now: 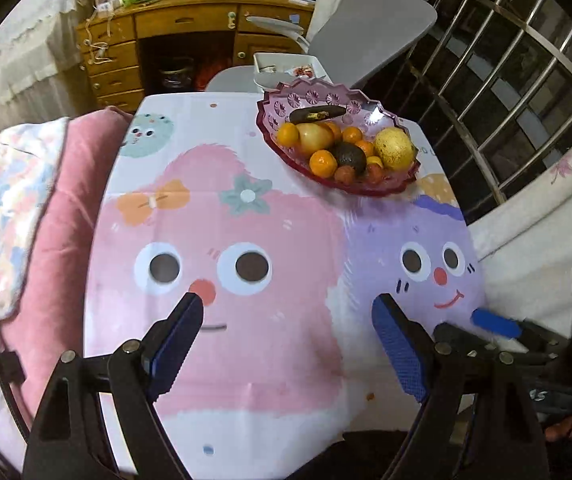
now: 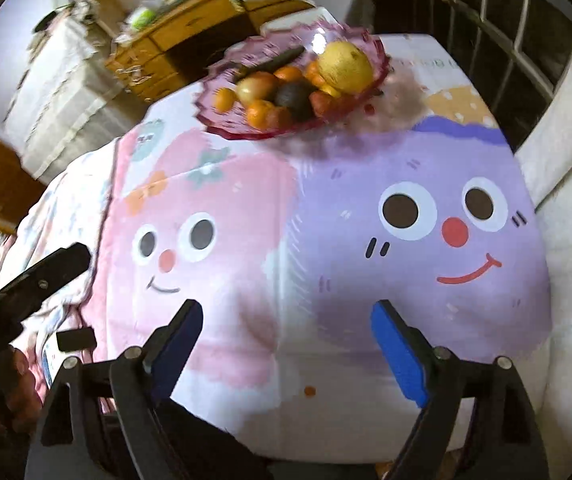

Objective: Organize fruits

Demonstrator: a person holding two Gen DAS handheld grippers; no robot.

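A pink glass bowl [image 1: 310, 96] stands at the table's far right, piled with fruit: several oranges [image 1: 323, 163], a dark avocado [image 1: 350, 156], a big yellow fruit [image 1: 395, 148], a pale pear-like fruit [image 1: 316, 138] and a blackened banana [image 1: 318, 114]. My left gripper [image 1: 288, 308] hangs open over the pink cartoon face, nothing between its blue pads. The right wrist view shows the same bowl [image 2: 246, 132], the yellow fruit [image 2: 345, 67] and the avocado [image 2: 293, 96] far ahead. My right gripper [image 2: 286, 312] is open and empty above the cloth near the front edge.
The cartoon tablecloth [image 1: 246, 208] covers the table. A pink quilt [image 1: 58, 208] lies along its left side. Behind the bowl are a white tray [image 1: 286, 64], a grey chair [image 1: 370, 36] and a wooden desk [image 1: 166, 48]. Window bars [image 1: 526, 92] run along the right.
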